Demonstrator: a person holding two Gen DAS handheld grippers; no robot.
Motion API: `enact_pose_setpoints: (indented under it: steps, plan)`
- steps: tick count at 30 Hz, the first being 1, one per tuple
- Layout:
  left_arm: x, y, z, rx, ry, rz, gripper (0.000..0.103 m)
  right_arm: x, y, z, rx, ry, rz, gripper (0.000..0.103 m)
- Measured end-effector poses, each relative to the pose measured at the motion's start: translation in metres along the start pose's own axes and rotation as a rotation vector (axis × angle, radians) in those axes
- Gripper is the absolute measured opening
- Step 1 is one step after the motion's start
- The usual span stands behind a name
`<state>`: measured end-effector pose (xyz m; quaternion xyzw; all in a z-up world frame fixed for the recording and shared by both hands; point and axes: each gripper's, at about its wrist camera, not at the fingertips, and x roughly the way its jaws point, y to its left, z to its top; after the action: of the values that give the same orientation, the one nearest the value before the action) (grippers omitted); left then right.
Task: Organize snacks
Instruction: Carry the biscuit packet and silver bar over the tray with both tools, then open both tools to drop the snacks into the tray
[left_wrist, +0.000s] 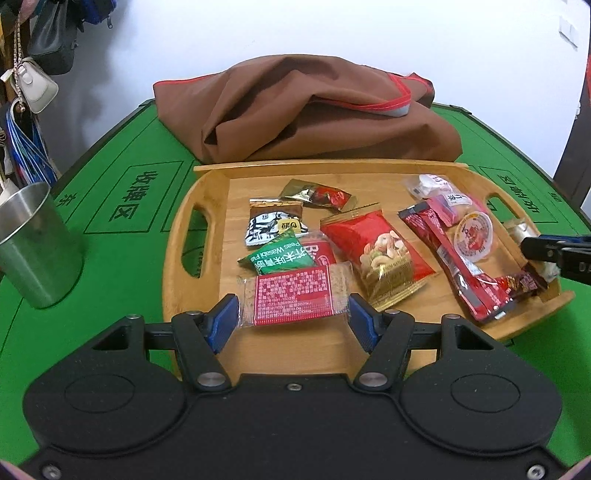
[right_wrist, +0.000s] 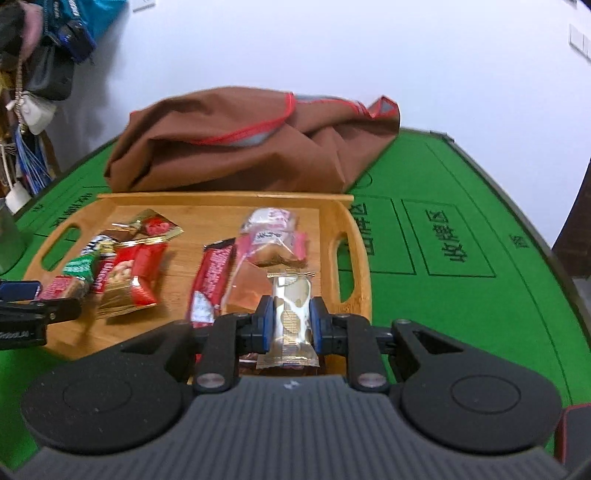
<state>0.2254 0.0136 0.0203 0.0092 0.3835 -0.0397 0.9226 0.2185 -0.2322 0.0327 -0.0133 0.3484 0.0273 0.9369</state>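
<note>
Green table (right_wrist: 424, 236), brown bag (right_wrist: 236, 144), wooden tray (right_wrist: 345, 218) of snacks. Right gripper (right_wrist: 291, 325) is clamped narrowly on a gold-and-white packet (right_wrist: 291, 314), long axis along the fingers, over the tray's right end. Left gripper (left_wrist: 293, 321), half-spread, brackets a red-labelled bar (left_wrist: 293, 297) lying crosswise (contact unclear). Lift the packet clear of neighbouring wrappers before carrying it.

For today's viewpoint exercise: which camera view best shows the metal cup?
The left wrist view: the metal cup stands in plain sight on the green table, left of the wooden tray. The right wrist view catches only a grey sliver of it at its left edge.
</note>
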Motion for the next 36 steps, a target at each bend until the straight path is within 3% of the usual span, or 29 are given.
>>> enact_pose_setpoints:
  steps: [12, 30, 32, 34, 36]
  plan:
    - [0.036, -0.002, 0.024, -0.02, 0.02, 0.03, 0.062, 0.041, -0.004, 0.018, 0.033, 0.086, 0.013, 0.025]
    - [0.062, -0.008, 0.038, -0.053, -0.009, 0.061, 0.062, 0.067, -0.003, 0.031, 0.013, 0.112, -0.002, 0.026]
    - [0.062, -0.007, 0.039, -0.067, -0.005, 0.062, 0.063, 0.066, -0.003, 0.031, 0.009, 0.112, 0.003, 0.028]
    - [0.061, -0.006, 0.039, -0.069, -0.004, 0.069, 0.064, 0.065, -0.002, 0.03, 0.0, 0.105, 0.004, 0.041]
    - [0.059, -0.008, 0.038, -0.053, -0.009, 0.087, 0.065, 0.062, -0.001, 0.03, -0.01, 0.098, 0.001, 0.047]
